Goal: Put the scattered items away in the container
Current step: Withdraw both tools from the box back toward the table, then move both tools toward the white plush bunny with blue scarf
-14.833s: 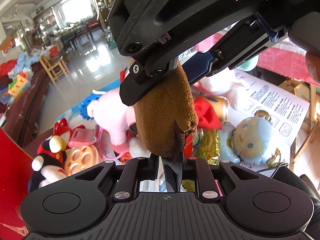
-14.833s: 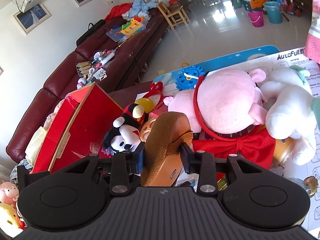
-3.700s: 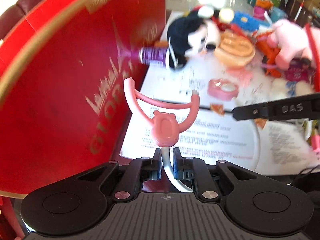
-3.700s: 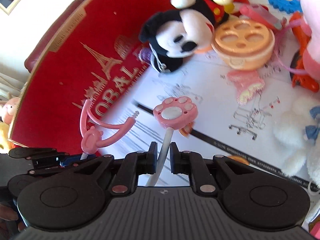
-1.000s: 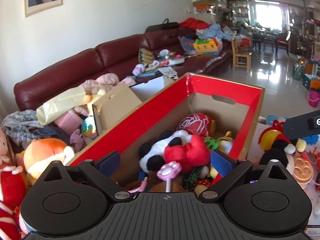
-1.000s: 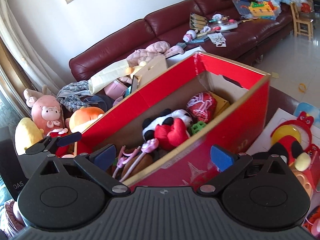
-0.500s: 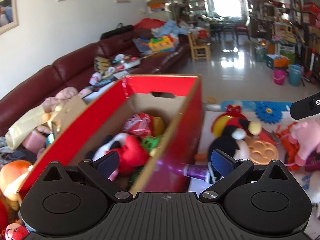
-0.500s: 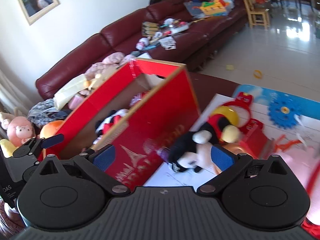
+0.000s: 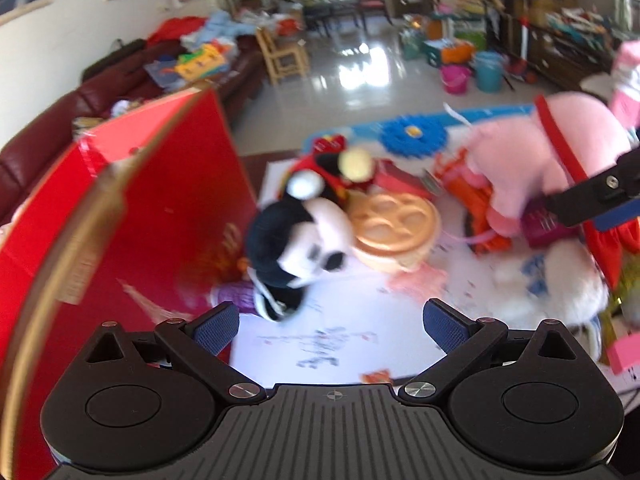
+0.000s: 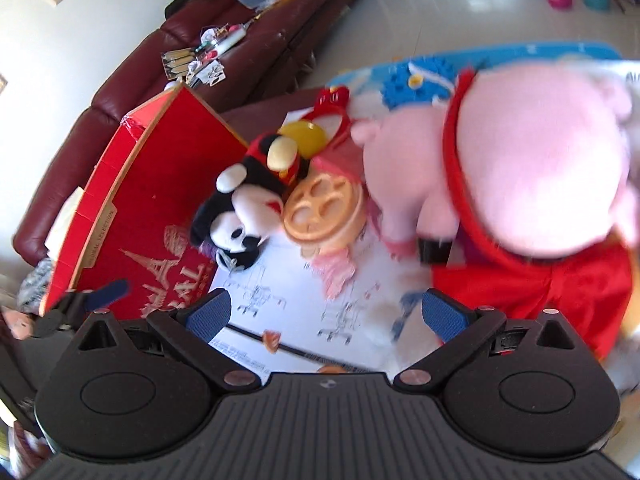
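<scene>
The red cardboard box (image 9: 132, 216) (image 10: 132, 216) stands at the left, its outer wall facing me. A black and white mouse plush (image 9: 296, 244) (image 10: 240, 216) lies against it on white printed paper (image 9: 340, 332). An orange round toy (image 9: 394, 226) (image 10: 324, 210) sits beside the plush, and a big pink pig plush (image 9: 548, 164) (image 10: 532, 160) lies to the right. My left gripper (image 9: 331, 326) is open and empty, just short of the mouse plush. My right gripper (image 10: 326, 316) is open and empty above the paper, near the pig plush.
A purple can (image 9: 232, 298) lies between the box and the mouse plush. A blue gear toy (image 9: 412, 136), a red cloth (image 10: 560, 280), a white plush (image 9: 556, 284) and small pink bits crowd the paper. A dark red sofa (image 10: 224, 60) runs behind the box.
Both grippers have swung right, away from over the box interior, and down toward the toys on the paper. Both have stayed open and empty.
</scene>
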The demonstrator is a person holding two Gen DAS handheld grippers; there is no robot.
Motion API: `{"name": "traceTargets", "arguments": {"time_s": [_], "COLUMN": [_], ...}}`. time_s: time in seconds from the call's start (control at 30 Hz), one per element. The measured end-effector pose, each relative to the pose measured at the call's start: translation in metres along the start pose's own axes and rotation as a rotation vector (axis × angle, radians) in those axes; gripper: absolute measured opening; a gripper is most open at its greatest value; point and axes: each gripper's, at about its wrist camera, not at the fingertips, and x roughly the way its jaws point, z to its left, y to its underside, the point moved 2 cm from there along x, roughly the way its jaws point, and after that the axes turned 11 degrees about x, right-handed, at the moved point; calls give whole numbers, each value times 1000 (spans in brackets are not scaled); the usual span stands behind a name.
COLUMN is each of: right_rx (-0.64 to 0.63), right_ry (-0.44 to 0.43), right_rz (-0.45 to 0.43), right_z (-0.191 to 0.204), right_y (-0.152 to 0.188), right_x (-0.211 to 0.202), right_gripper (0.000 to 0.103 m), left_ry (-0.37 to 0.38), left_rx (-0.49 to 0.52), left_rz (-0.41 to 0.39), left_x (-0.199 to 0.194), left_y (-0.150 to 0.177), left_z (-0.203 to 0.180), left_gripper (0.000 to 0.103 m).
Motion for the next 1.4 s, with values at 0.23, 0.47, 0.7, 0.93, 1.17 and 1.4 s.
{"name": "traceTargets", "arguments": {"time_s": [0.23, 0.47, 0.7, 0.93, 1.17, 1.4], "right_rx": [-102, -162, -20, 85, 59, 134], "right_ry": [119, 297, 253, 17, -31, 14], "right_rz": [23, 32, 35, 160, 154, 78], "right_z": [1, -24, -53, -25, -6, -31], "right_y": [8, 21, 20, 23, 15, 6], "right_x": [35, 39, 51, 74, 68, 54], "right_gripper": [101, 101, 102, 101, 102, 101], "left_ry": [17, 40, 58, 47, 55, 155], "left_rx": [31, 23, 14, -28, -31, 106], "left_rz": [47, 97, 103, 137, 141, 88], "left_x": [12, 24, 28, 33, 34, 42], "left_y": [7, 17, 19, 33, 37, 25], "left_z": [-18, -21, -24, -11, -10, -59], "left_gripper": [103, 103, 103, 103, 103, 103]}}
